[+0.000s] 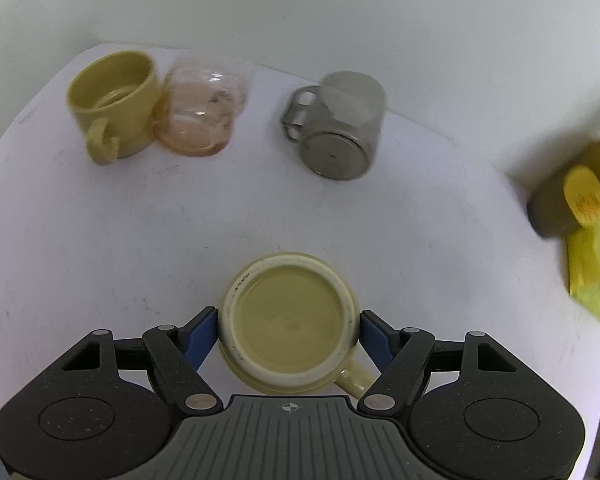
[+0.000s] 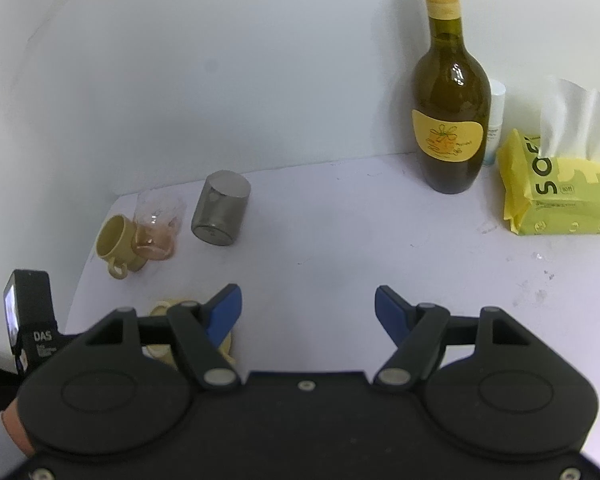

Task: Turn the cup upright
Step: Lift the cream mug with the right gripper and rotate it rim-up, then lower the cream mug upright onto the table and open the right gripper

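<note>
A pale yellow ceramic cup [image 1: 290, 322] stands upside down on the white table, base facing up, handle toward the lower right. My left gripper [image 1: 290, 336] has its blue pads against both sides of this cup, shut on it. In the right wrist view only a sliver of the cup [image 2: 160, 312] shows behind the left finger. My right gripper [image 2: 308, 312] is open and empty above the table.
At the back left stand an upright yellow mug [image 1: 114, 100], a clear orange-tinted glass [image 1: 200, 114] and an upside-down steel mug [image 1: 340, 124]. At the right are a green wine bottle [image 2: 448, 120], a small white bottle [image 2: 494, 124] and a yellow tissue pack [image 2: 560, 188]. A white wall runs behind.
</note>
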Available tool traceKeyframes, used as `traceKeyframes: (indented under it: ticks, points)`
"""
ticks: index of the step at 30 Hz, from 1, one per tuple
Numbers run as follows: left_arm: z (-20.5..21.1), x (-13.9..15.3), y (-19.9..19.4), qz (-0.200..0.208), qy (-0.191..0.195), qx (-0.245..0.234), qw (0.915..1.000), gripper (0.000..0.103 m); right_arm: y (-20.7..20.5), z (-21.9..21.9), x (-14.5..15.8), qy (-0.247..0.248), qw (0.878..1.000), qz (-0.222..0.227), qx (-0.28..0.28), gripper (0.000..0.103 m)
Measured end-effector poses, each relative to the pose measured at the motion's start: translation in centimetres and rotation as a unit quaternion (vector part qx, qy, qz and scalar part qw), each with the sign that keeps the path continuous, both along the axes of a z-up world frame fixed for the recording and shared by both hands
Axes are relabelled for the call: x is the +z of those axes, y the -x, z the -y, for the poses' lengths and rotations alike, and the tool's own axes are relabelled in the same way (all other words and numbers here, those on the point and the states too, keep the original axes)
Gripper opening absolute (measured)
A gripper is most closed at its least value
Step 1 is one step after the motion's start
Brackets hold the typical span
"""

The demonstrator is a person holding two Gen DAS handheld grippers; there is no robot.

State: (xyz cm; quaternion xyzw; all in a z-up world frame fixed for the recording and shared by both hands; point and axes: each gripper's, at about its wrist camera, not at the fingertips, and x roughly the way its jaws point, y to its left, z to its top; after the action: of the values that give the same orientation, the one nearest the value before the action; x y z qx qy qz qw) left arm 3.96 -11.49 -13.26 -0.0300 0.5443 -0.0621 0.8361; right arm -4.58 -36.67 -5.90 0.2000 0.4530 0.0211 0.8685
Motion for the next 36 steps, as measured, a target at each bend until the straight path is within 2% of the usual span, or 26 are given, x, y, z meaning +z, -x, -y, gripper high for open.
traceKeyframes:
  ticks: [2, 7, 9, 10, 15, 18, 21, 22, 28, 33, 36]
  points:
    - [0.3, 0.1, 0.2, 0.010, -0.013, -0.013, 0.9998, 0.080, 0.0, 0.1, -0.1, 0.000, 1.000, 0.000, -0.002, 0.072]
    - [0.8, -0.5, 0.3, 0.008, -0.025, -0.034, 0.9991, 0.080, -0.1, 0.0, -0.1, -0.003, 1.000, -0.001, -0.004, 0.072]
    - [0.8, -0.7, 0.2, 0.009, -0.023, -0.029, 0.9993, 0.076, -0.1, -0.2, -0.1, -0.001, 1.000, 0.000, -0.002, 0.072]
    - [0.8, -0.7, 0.2, 0.009, -0.018, -0.027, 0.9994, 0.069, -0.1, -0.2, 0.0, -0.001, 1.000, 0.000, -0.001, 0.072]
    - [0.0, -0.7, -0.4, 0.004, -0.005, 0.077, 0.9970, 0.068, -0.1, -0.7, 0.2, 0.003, 1.000, 0.000, 0.004, 0.072]
    - [-0.5, -0.7, -1.2, 0.001, -0.004, 0.116, 0.9932, 0.068, 0.0, -0.8, 0.4, 0.005, 1.000, 0.002, 0.007, 0.072]
    - [-0.6, -0.7, -1.9, -0.007, -0.005, 0.112, 0.9937, 0.070, 0.1, -1.0, 0.4, 0.006, 1.000, 0.002, 0.011, 0.072]
    - [-0.6, -0.7, -1.9, -0.009, -0.007, 0.110, 0.9939, 0.074, 0.1, -1.0, 0.5, 0.006, 1.000, 0.003, 0.012, 0.072]
    - [-0.6, 0.2, -1.2, -0.010, -0.007, 0.088, 0.9961, 0.080, 0.1, -1.6, 0.4, 0.002, 1.000, 0.002, 0.023, 0.072]
    - [-0.8, 2.6, 1.4, 0.018, -0.011, 0.060, 0.9979, 0.089, 0.1, -2.5, 0.4, 0.003, 0.999, 0.003, 0.041, 0.075]
    - [-1.6, 4.1, 3.3, 0.031, -0.015, 0.060, 0.9976, 0.095, -0.1, -3.2, 0.2, 0.001, 0.998, 0.000, 0.060, 0.078]
